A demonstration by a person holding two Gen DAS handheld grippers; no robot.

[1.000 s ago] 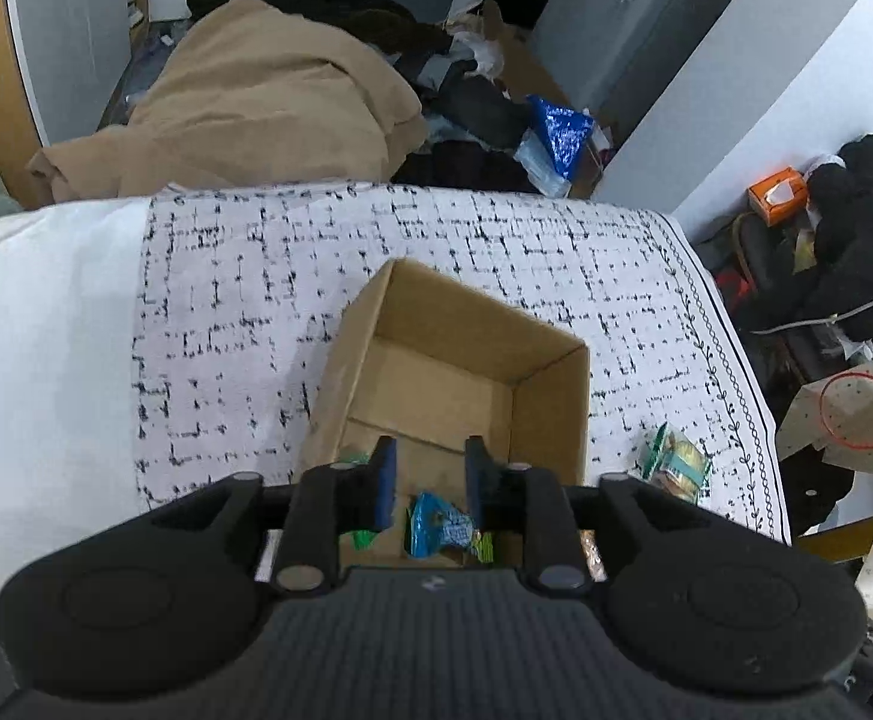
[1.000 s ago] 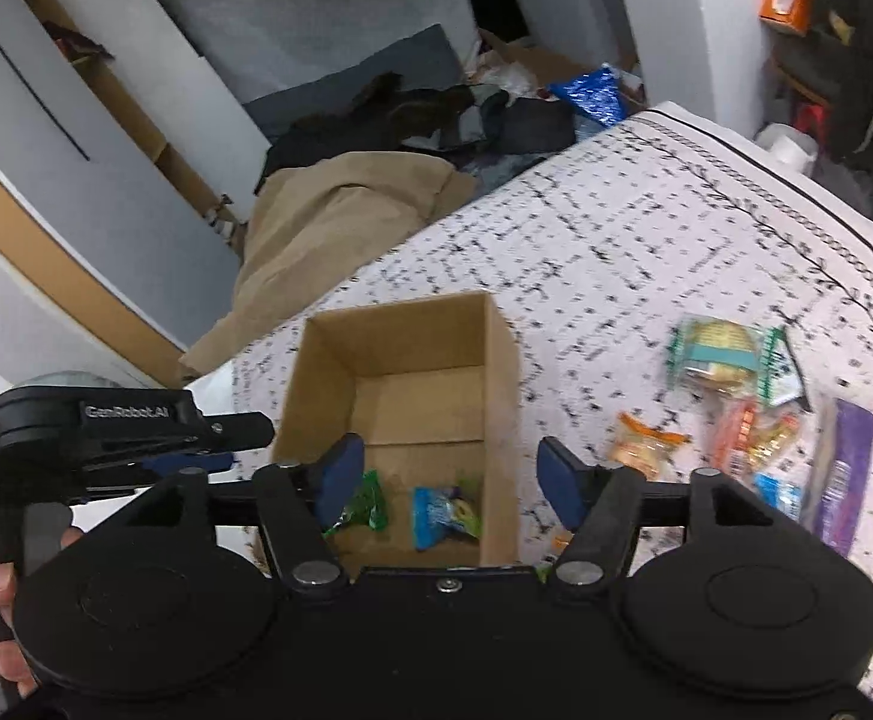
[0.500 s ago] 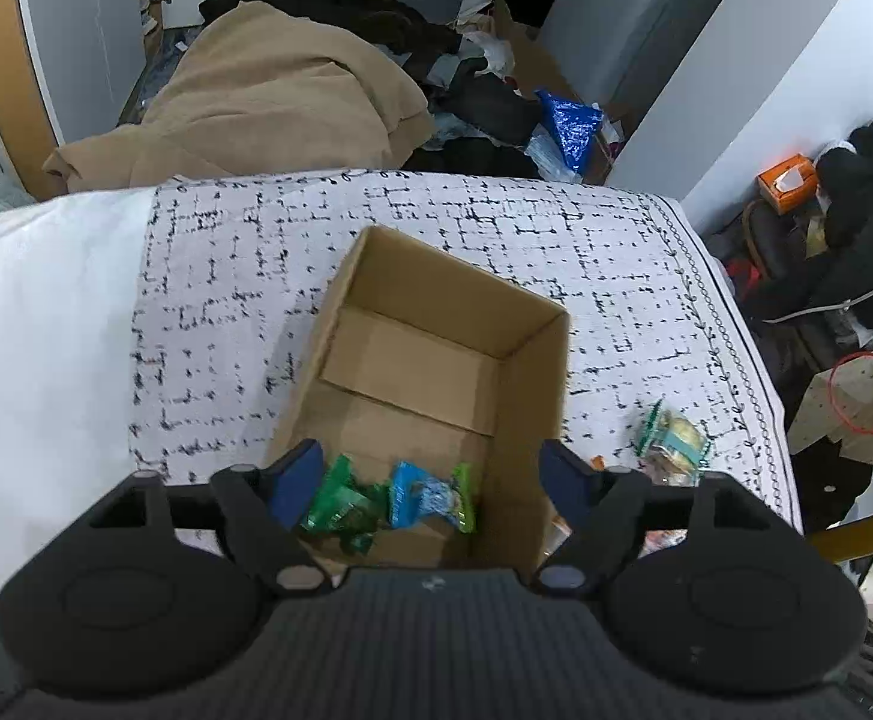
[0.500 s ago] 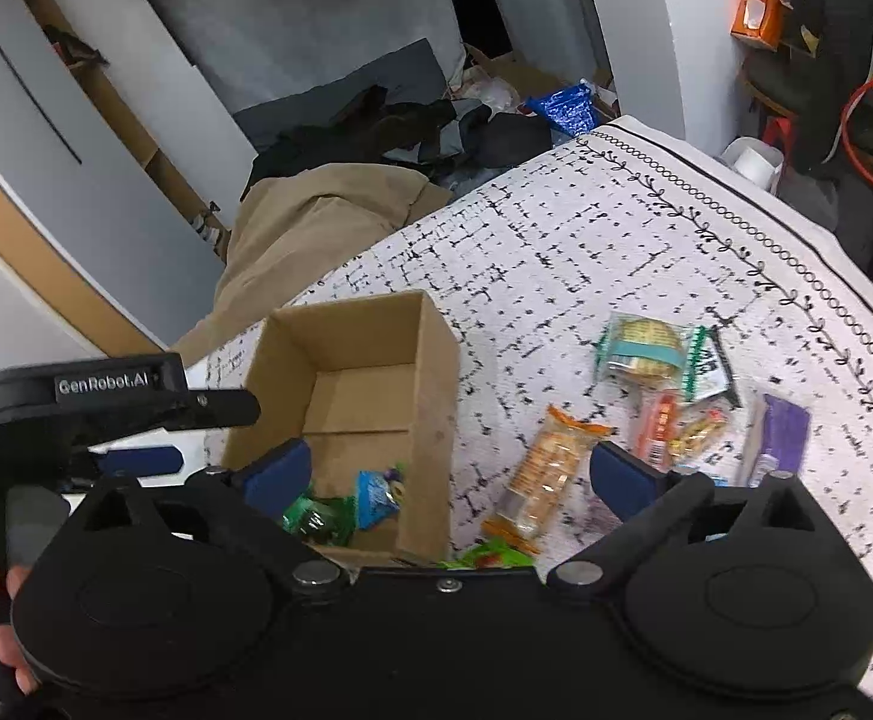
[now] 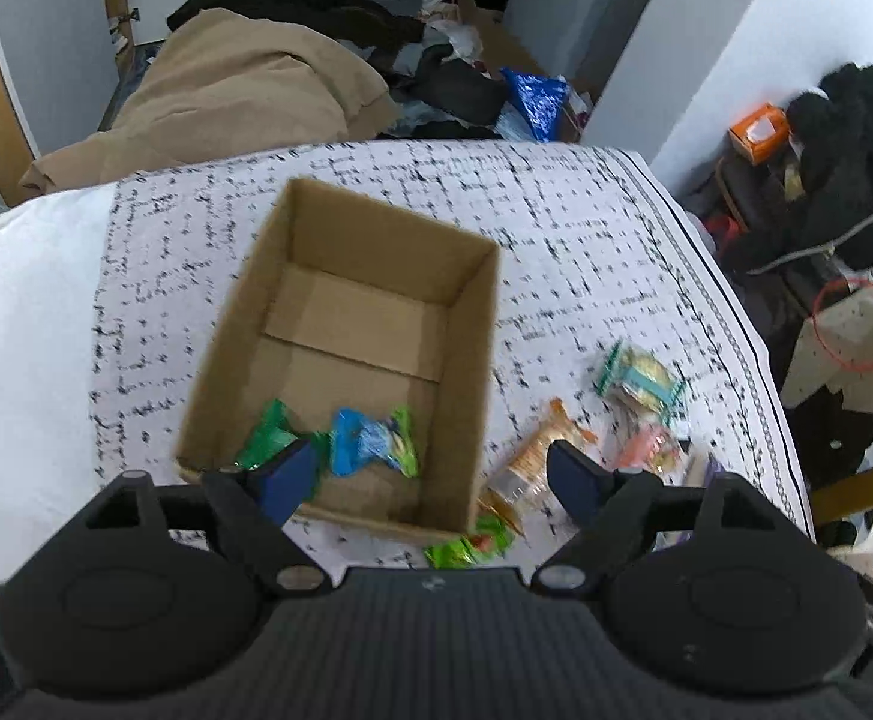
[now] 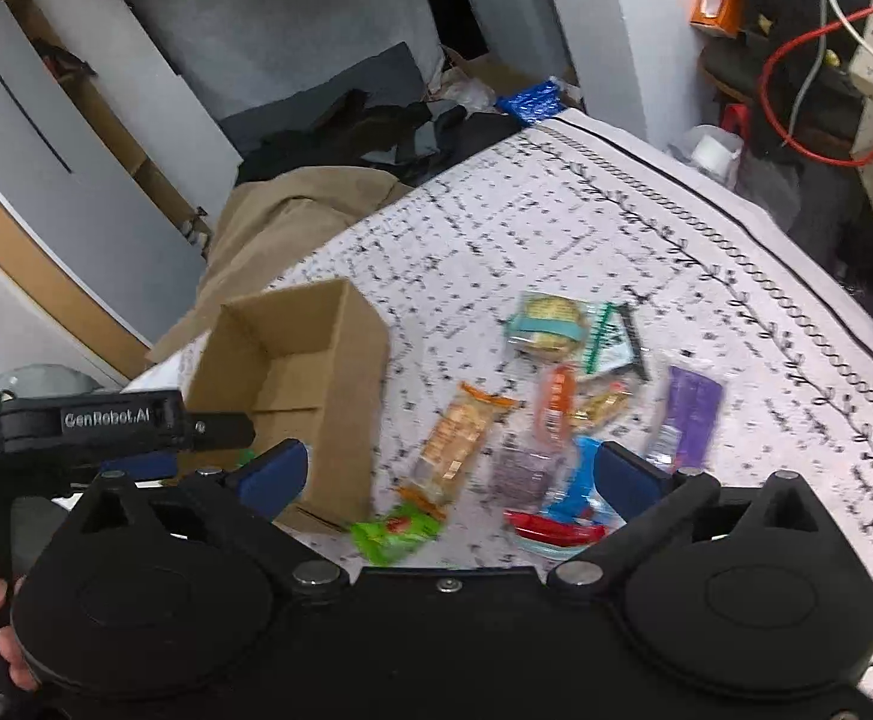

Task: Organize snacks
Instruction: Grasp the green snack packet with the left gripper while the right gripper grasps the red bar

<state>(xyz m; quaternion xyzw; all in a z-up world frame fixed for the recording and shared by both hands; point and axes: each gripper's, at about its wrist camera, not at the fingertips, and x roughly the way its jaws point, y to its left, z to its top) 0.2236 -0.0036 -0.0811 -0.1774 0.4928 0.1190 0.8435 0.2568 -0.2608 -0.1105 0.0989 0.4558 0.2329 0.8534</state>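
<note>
Now both grippers are empty and headed for the loose snacks, so the job is picking the next target cleanly. Left to right: the cardboard box [image 5: 340, 354] sits on the patterned cloth [image 5: 556, 228], and two packets lie at its near end — a green packet [image 5: 268, 435] and a blue packet [image 5: 370, 441]; the rest of its floor is bare. The left gripper [image 5: 430, 474] has just been opening and stands wide with nothing between its fingers. Just right of the box lie an orange wafer pack [image 6: 457, 435] and a green candy [image 6: 394, 531]. The right gripper [image 6: 448, 474] has also just been opening, fully spread and empty — I'd lower it over one packet only, clear of the crowded pile [image 6: 556, 414] further right.
</note>
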